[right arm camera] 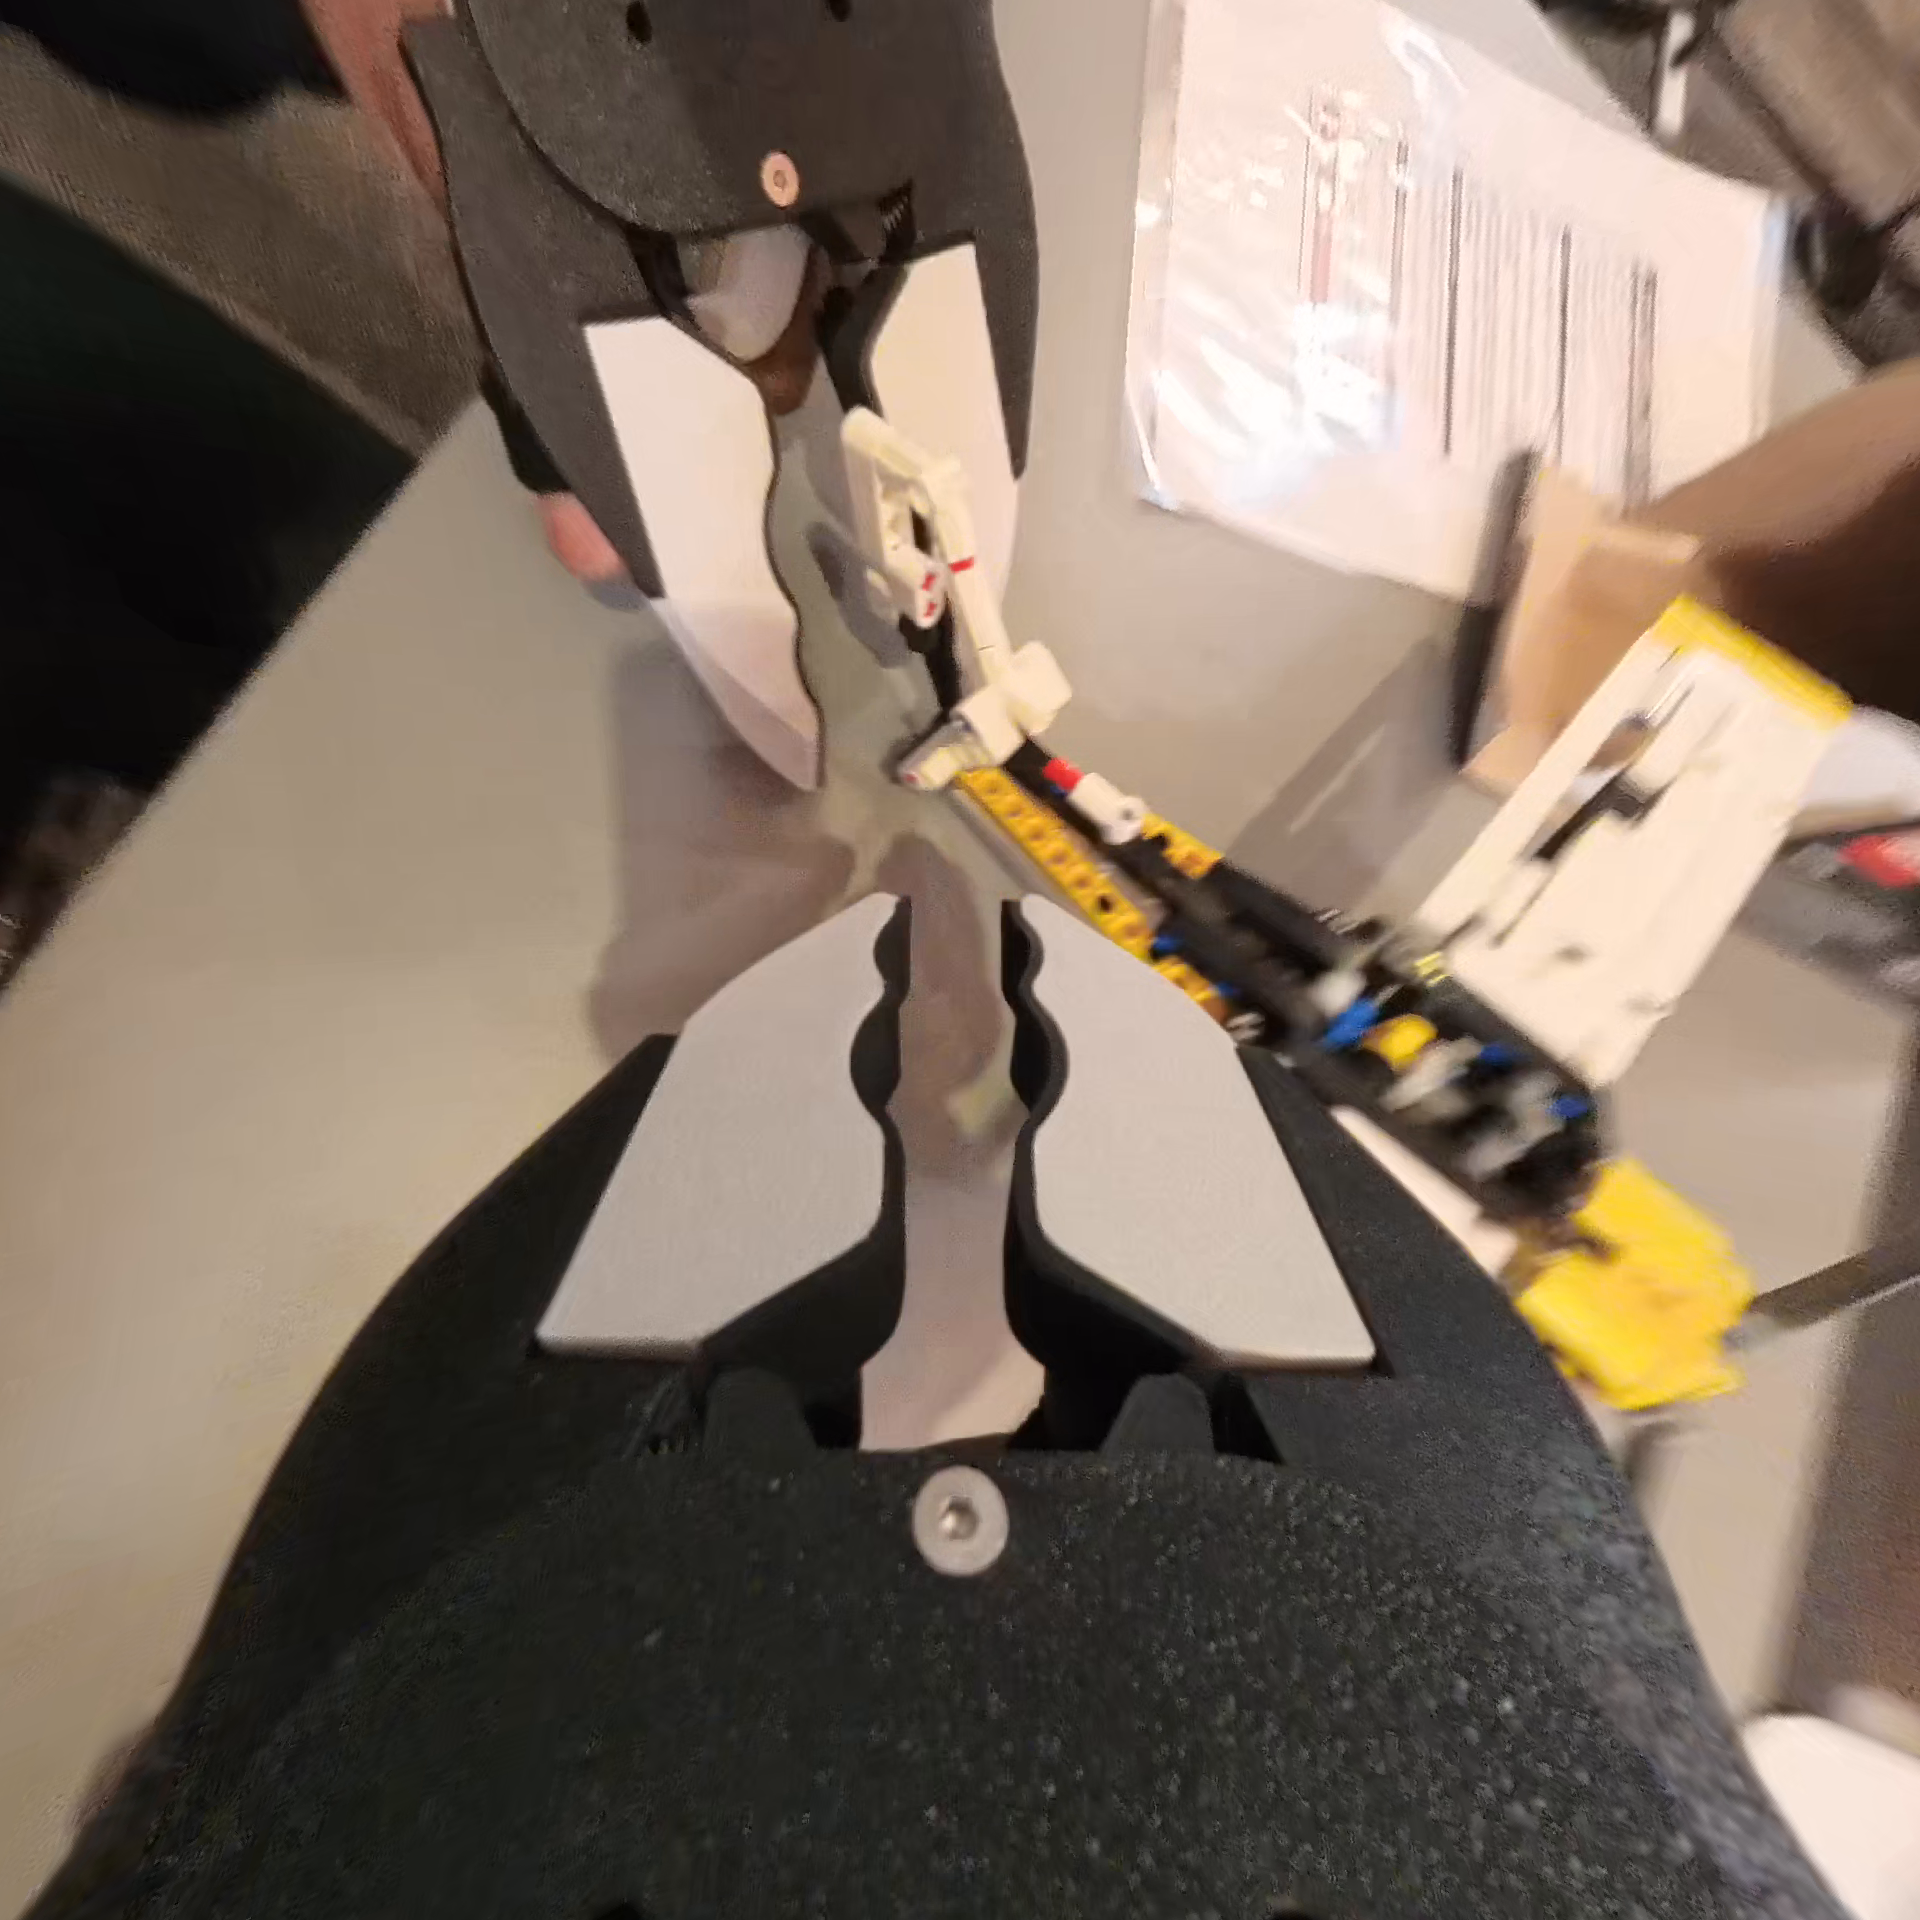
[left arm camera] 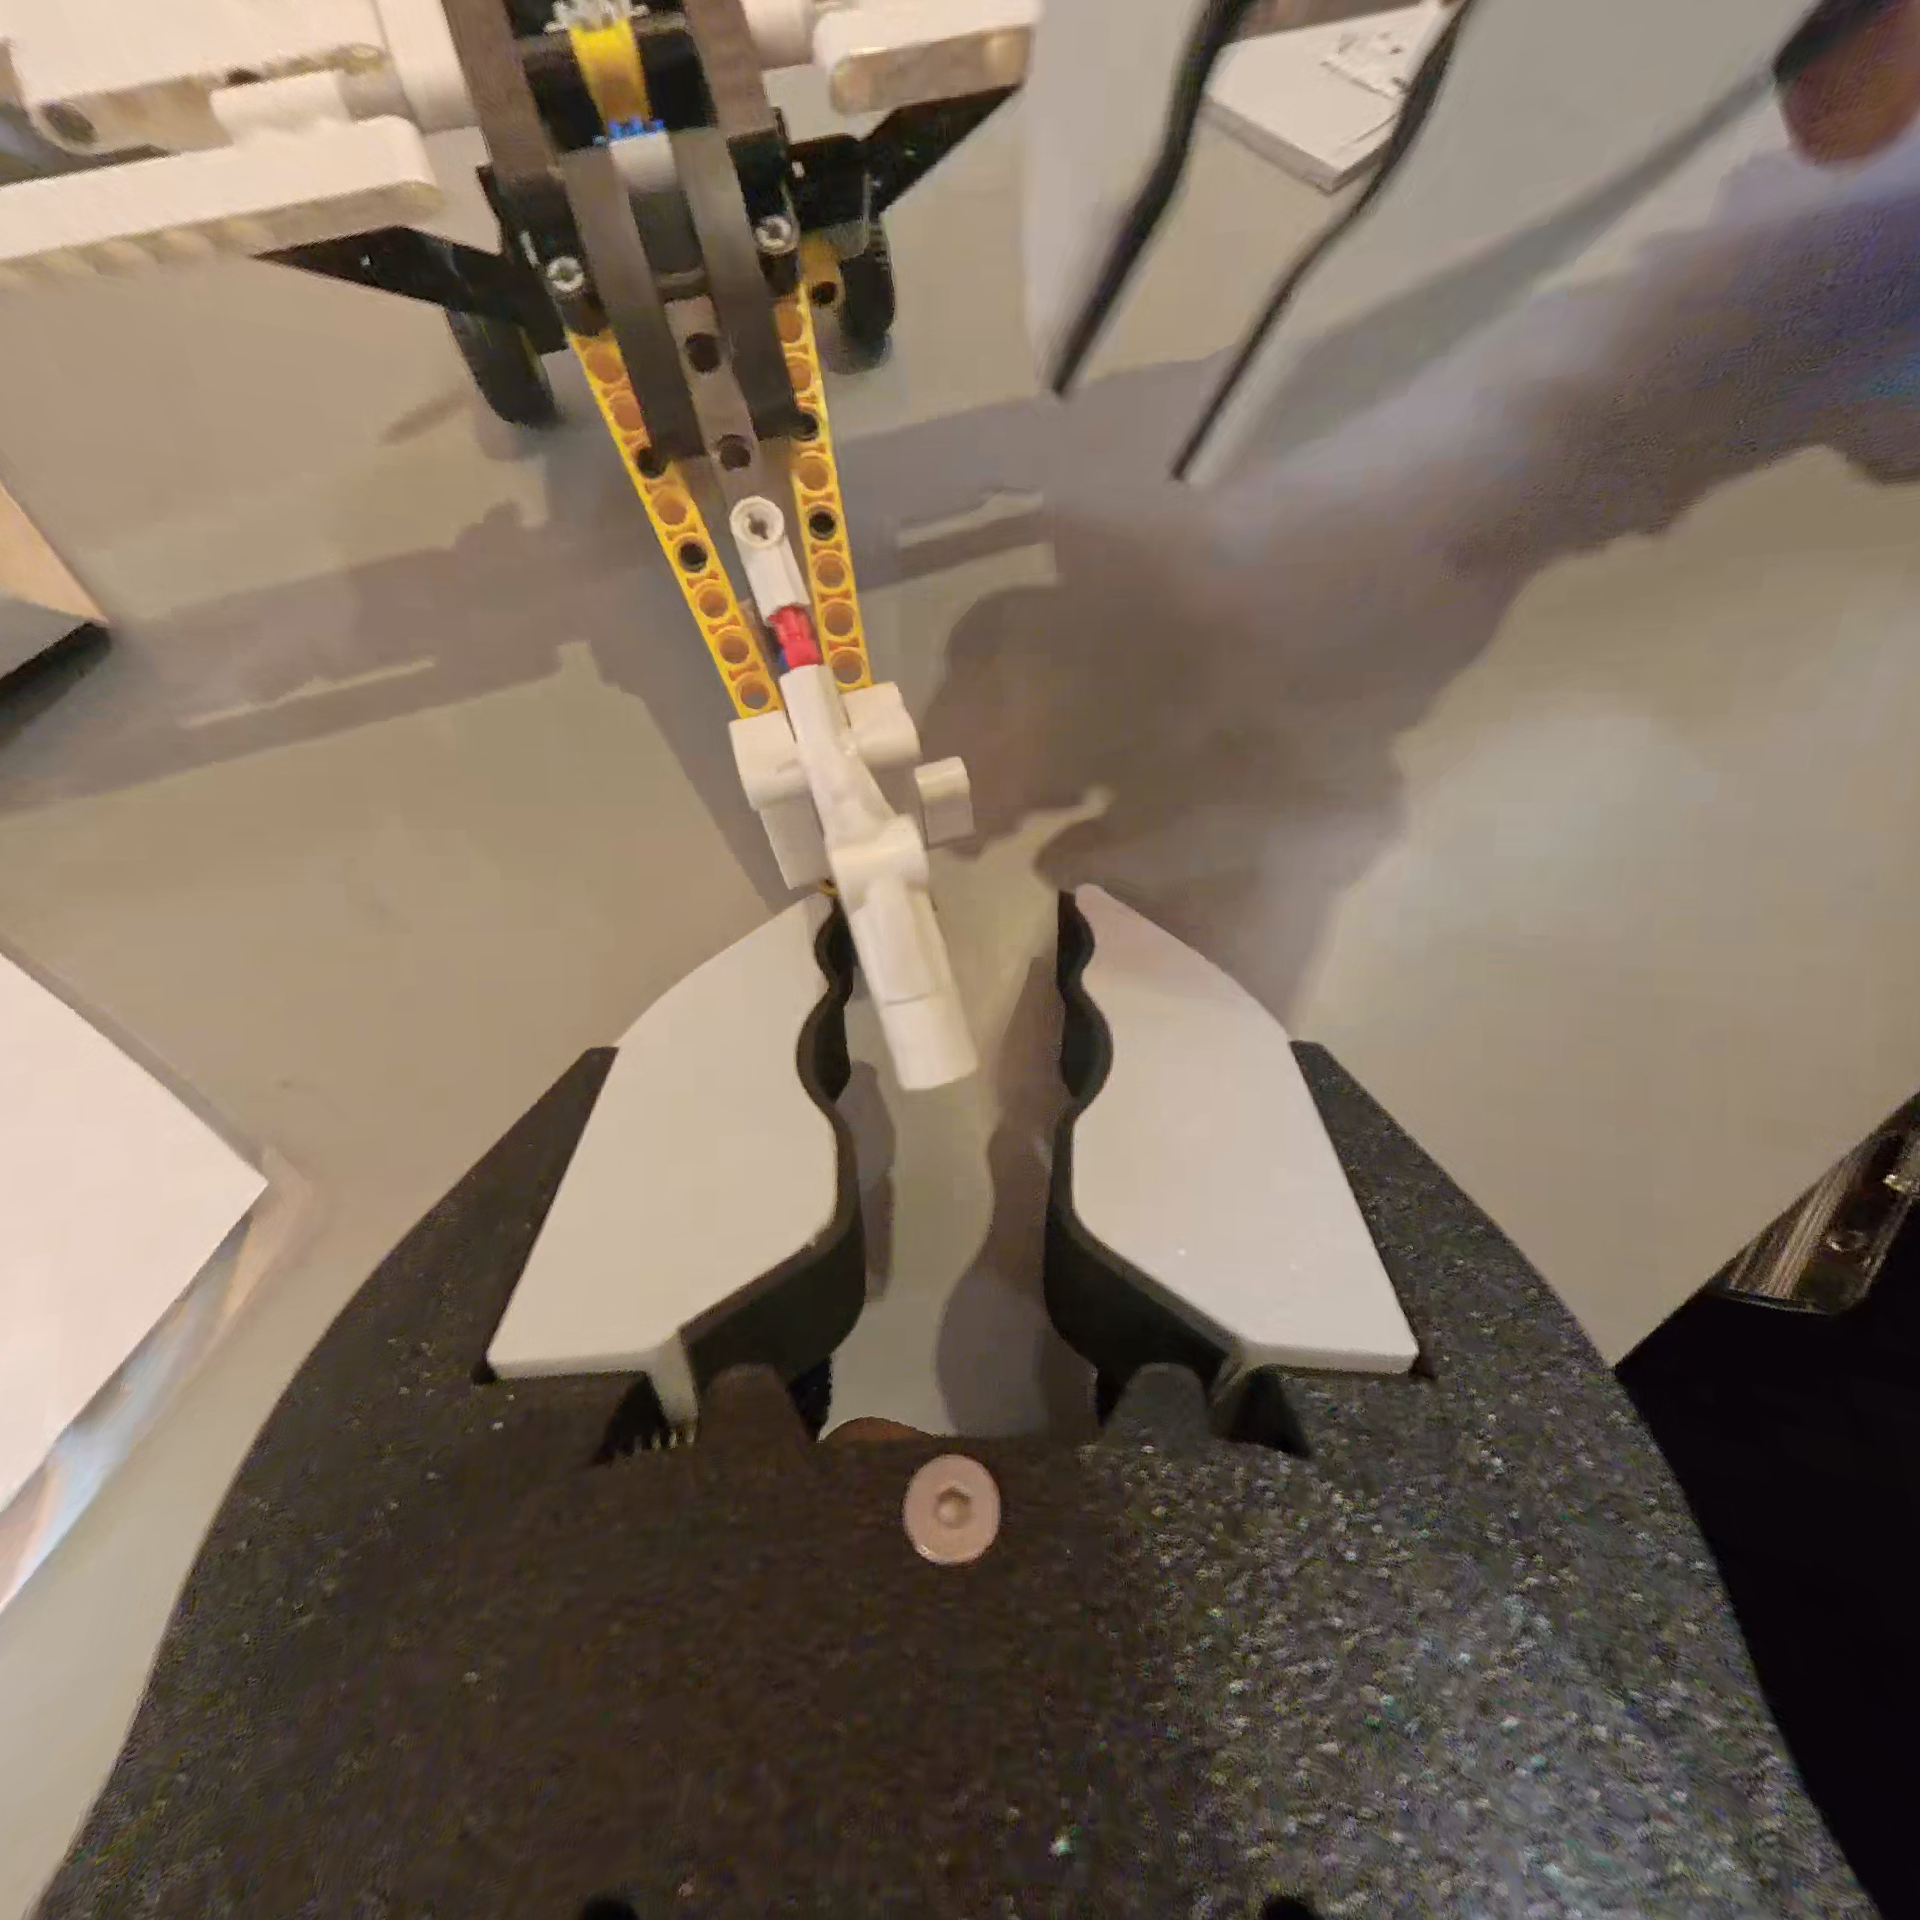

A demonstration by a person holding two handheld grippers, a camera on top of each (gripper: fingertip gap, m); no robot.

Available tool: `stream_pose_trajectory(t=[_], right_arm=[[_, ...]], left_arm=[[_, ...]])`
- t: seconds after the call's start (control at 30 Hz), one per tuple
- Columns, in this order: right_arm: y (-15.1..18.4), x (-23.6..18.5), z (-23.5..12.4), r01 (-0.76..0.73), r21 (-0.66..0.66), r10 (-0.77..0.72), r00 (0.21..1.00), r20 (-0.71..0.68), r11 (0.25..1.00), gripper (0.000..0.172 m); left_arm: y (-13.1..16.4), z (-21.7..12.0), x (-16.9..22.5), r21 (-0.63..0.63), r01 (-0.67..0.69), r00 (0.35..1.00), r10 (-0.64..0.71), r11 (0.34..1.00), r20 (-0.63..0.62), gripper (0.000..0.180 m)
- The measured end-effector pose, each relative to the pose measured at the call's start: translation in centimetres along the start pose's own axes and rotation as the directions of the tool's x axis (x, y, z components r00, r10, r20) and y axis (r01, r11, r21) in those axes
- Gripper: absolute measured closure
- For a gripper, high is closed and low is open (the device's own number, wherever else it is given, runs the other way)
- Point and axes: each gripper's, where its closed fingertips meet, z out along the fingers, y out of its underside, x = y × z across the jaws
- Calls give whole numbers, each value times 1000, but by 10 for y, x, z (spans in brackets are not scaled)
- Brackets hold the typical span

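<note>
A brick-built toy model (left arm camera: 665, 260) with black frame, white panels and a yellow holed boom (left arm camera: 717, 582) stands on the grey table (left arm camera: 312, 935). The boom ends in a white jointed piece (left arm camera: 899, 966). My left gripper (left arm camera: 945, 914) is open around that white piece, which lies close to the left finger (left arm camera: 727, 1091) with a clear gap on the right. The right wrist view shows the same: the left gripper (right arm camera: 873, 623) stands open about the white piece (right arm camera: 904, 520). My right gripper (right arm camera: 954, 920) is open by a narrow gap, beside the yellow boom (right arm camera: 1049, 842), and grips nothing.
A printed sheet (right arm camera: 1403, 312) and a cardboard box (right arm camera: 1590, 592) lie beyond the model. A white sheet (left arm camera: 104, 1195) lies at the left table edge. A person's hand (right arm camera: 571, 540) holds the left gripper. A blurred grey shape (left arm camera: 1351, 571) crosses the right side. My hands' fingertips stand some 7 centimeters from each other.
</note>
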Motion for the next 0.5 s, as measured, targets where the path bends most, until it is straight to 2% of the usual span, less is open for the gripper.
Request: stream_pose_trajectory(t=[0.07, 0.17, 0.3, 0.5], right_arm=[[16, -11, 3, -128, 18, 129, 991, -40, 992, 155], [31, -21, 3, -304, 72, 310, 947, -80, 950, 155], [37, -35, -3, -323, 106, 334, 936, -114, 940, 155], [34, -33, 12, -370, 162, 385, 920, -77, 915, 149]], left_arm=[[-2, 3, 10, 4, -26, 999, 26, 1000, -36, 144], [-14, 7, 42, 48, -42, 982, 50, 998, -181, 154], [-20, 14, 50, 43, -34, 980, 42, 999, -192, 151], [-20, 13, 51, 40, -26, 977, 33, 999, -210, 151]])
